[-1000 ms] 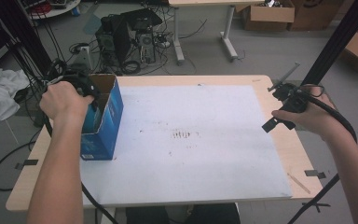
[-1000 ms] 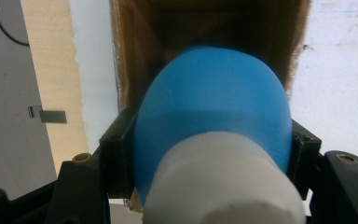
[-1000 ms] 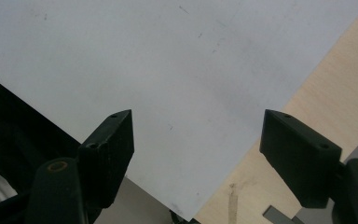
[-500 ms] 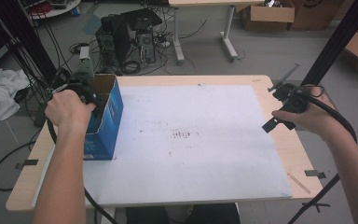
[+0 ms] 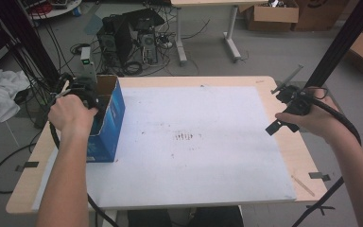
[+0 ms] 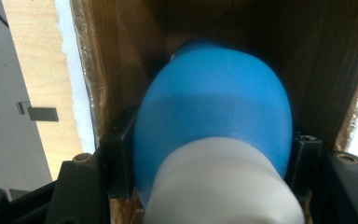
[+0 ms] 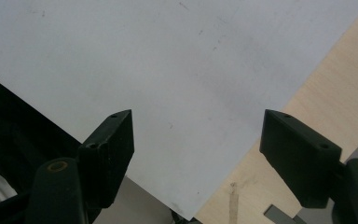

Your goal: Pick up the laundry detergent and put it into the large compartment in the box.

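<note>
**Left hand-held gripper clamps a blue and white object inside the blue box**

The left hand-held gripper (image 6: 209, 154) has its 2 black jaws closed against the sides of a rounded object (image 6: 214, 126), blue at its far end and white nearer the camera. What the object is cannot be told. It sits within the brown cardboard interior of the blue box (image 5: 109, 122), and in the high view the left hand (image 5: 71, 113) and left hand-held gripper (image 5: 87, 92) are at the open top of that box.

The blue box stands upright on the left edge of the white sheet (image 5: 194, 142), which covers most of the wooden tabletop (image 5: 293, 156).

Well apart from the blue box, at the sheet's right edge, the right hand (image 5: 314, 120) holds the right hand-held gripper (image 5: 278, 126). In the right gripper view its 2 jaws stand wide apart with nothing between them (image 7: 198, 149), above the sheet's corner and bare tabletop.
</note>
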The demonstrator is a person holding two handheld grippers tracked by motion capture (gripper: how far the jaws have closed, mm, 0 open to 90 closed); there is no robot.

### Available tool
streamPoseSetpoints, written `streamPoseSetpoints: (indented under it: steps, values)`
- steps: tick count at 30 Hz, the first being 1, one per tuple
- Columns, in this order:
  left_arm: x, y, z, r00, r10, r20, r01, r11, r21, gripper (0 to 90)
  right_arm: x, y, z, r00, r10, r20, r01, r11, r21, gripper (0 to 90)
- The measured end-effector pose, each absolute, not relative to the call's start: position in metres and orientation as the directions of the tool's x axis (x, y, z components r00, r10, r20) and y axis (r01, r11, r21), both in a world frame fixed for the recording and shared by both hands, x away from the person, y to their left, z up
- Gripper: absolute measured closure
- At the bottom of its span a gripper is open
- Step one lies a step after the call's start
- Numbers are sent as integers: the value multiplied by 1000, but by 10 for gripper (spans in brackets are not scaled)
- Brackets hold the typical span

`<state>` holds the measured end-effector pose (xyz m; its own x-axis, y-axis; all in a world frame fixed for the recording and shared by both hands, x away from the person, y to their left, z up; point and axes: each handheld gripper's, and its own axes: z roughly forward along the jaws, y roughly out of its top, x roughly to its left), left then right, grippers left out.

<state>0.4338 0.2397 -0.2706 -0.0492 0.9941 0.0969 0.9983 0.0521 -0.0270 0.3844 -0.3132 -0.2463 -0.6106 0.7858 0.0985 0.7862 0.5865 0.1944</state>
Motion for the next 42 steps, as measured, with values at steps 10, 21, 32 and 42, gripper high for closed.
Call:
streamPoseSetpoints:
  steps: [10, 21, 32, 42]
  values:
    - [434, 240, -279, -46, 994, 100, 998, 49, -30, 373, 384, -313, -248, -610, 786, 100, 787, 586, 193, 262]
    - [435, 239, -281, -43, 994, 103, 999, 46, -26, 370, 383, -313, -249, -610, 786, 100, 787, 587, 189, 262]
    - [434, 239, -281, -42, 993, 109, 999, 44, -17, 361, 383, -314, -248, -609, 786, 101, 788, 586, 190, 262]
    - [434, 235, -279, -42, 993, 111, 999, 44, -18, 287, 383, -312, -247, -611, 785, 102, 786, 588, 191, 262]
